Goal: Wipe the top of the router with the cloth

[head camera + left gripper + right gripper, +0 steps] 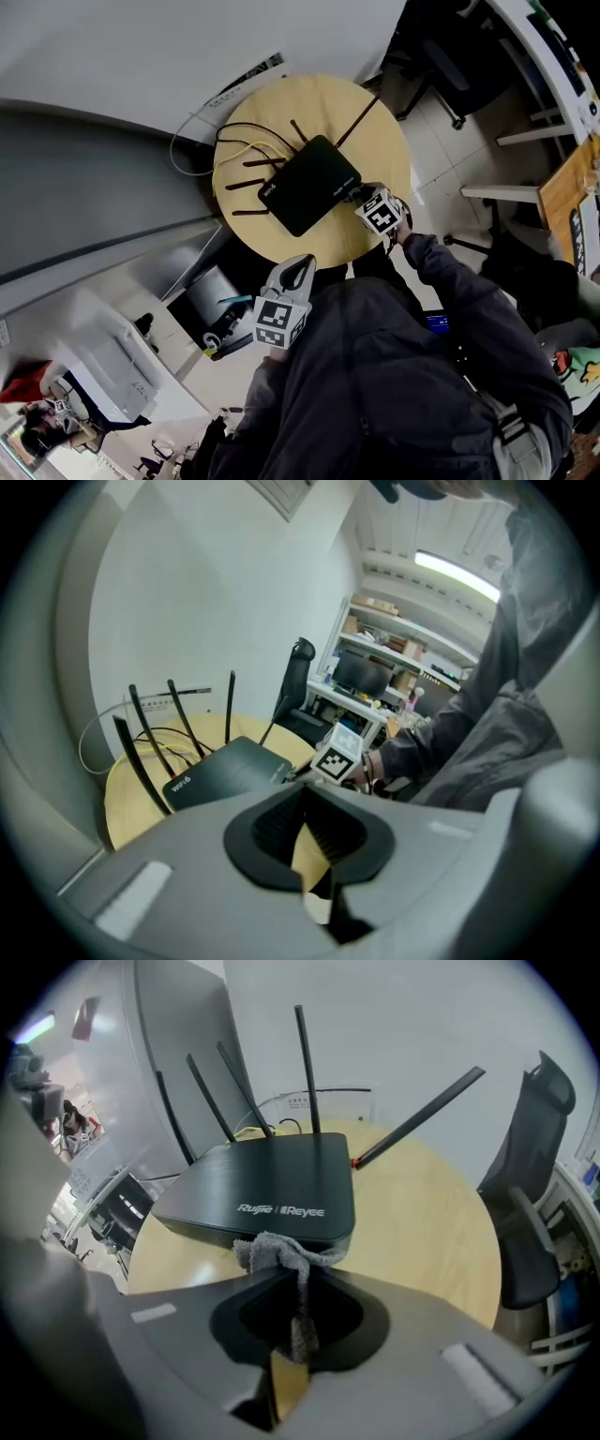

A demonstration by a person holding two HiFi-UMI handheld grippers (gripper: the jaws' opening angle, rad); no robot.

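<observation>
A black router [309, 185] with several thin antennas lies in the middle of a round wooden table [375, 141]. My right gripper [364, 197] is at the router's near right edge, shut on a grey cloth [281, 1252]. In the right gripper view [298, 1302] the bunched cloth touches the front edge of the router [272, 1190], just under its printed logo. My left gripper [302, 266] hangs off the table's near edge, apart from the router, with its jaws shut and nothing between them. From the left gripper [309, 841] the router [225, 771] lies ahead on the table [127, 799].
Yellow and black cables [239, 141] trail from the router's back toward the wall. A black office chair [539, 1176] stands just beyond the table's right side. A white cabinet [112, 375] sits on the floor to the left. Desks and shelves [375, 667] fill the room behind.
</observation>
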